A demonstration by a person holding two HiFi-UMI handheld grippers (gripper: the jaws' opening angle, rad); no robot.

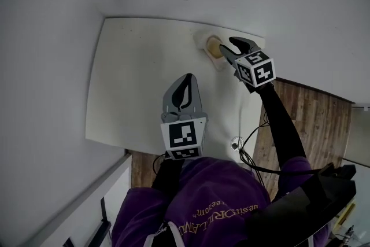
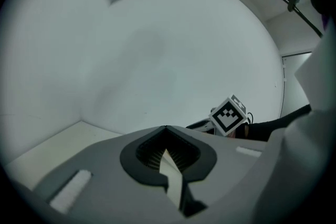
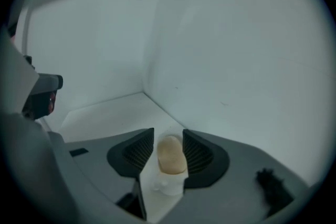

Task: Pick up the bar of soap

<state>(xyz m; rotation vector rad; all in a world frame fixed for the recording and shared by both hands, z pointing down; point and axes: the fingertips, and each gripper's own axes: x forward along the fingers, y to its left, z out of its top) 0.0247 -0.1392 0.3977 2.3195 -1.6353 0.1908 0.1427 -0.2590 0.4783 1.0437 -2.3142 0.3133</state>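
Observation:
A pale beige bar of soap point(image 1: 214, 47) lies on a small white dish point(image 1: 202, 39) near the far right corner of the white table point(image 1: 133, 78). My right gripper point(image 1: 227, 44) is open at the dish. In the right gripper view the soap point(image 3: 171, 155) sits between the two dark ribbed pads point(image 3: 137, 153), with a thin gap on each side, and the dish point(image 3: 168, 184) shows below it. My left gripper point(image 1: 187, 76) hangs over the table's near right part with its tips together and holds nothing. In its own view the left gripper point(image 2: 166, 128) faces the bare wall.
White walls meet behind the table's far right corner point(image 3: 144, 93). A round fitting with dark cables point(image 1: 237, 143) sits at the table's right edge, above a wooden floor point(image 1: 312, 113). A white cabinet point(image 1: 87, 205) stands at the lower left.

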